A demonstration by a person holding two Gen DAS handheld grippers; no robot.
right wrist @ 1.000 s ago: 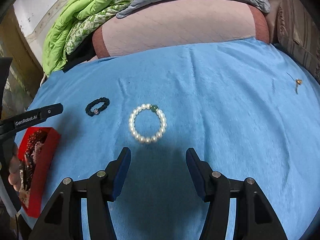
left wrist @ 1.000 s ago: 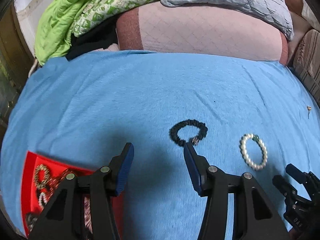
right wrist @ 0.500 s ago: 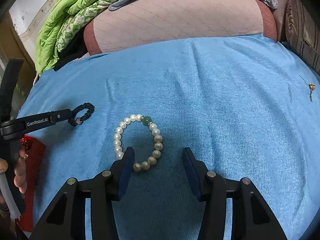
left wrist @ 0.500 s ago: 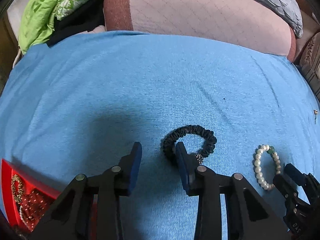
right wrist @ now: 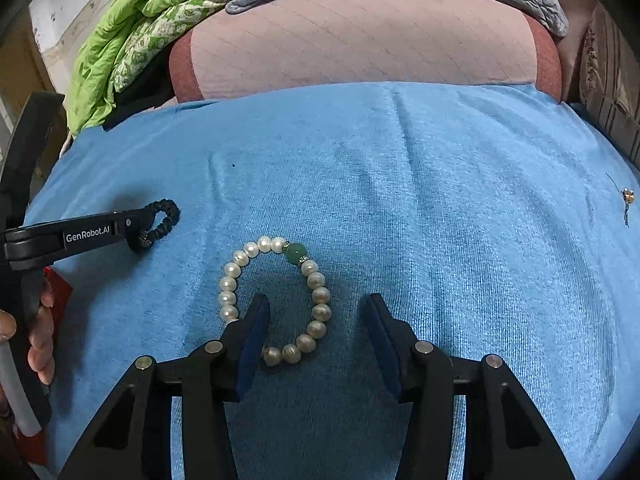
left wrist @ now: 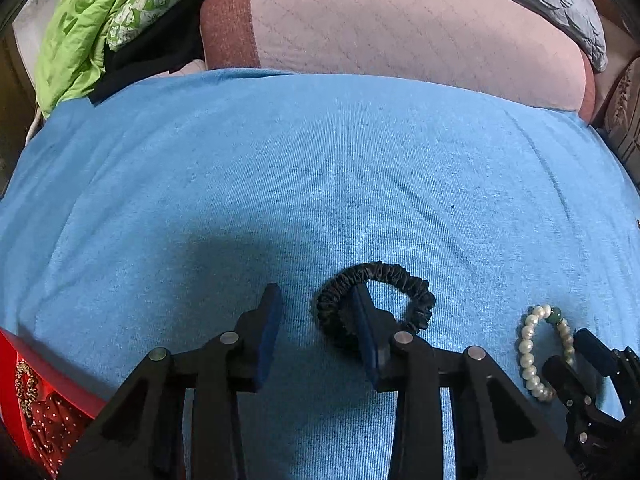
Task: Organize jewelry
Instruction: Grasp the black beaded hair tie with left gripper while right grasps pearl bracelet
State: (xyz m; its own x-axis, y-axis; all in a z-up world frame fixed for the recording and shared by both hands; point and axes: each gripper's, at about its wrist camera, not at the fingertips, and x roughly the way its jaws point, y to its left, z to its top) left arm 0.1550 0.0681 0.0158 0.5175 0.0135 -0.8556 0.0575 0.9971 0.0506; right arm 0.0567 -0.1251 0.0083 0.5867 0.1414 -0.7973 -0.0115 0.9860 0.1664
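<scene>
A black ruffled hair band [left wrist: 404,280] lies on the blue cloth [left wrist: 320,168]. My left gripper [left wrist: 316,304] is open, its right finger inside the band's ring and its left finger outside, straddling the band's left side. A pearl bracelet with one green bead [right wrist: 316,280] lies on the cloth. My right gripper [right wrist: 316,316] is open, its left finger inside the bracelet's ring and its right finger outside, straddling the right side. The bracelet [left wrist: 528,344] and the right gripper also show in the left wrist view. The hair band [right wrist: 168,216] shows in the right wrist view.
A red jewelry box [left wrist: 24,380] holding several pieces sits at the lower left. A small earring [right wrist: 627,197] lies at the cloth's far right. Pink, green and grey bedding [left wrist: 400,32] is piled behind the cloth.
Both grippers moved forward and down onto their pieces. The left one narrowed its opening around the hair band's side; the right one now straddles the bracelet's side.
</scene>
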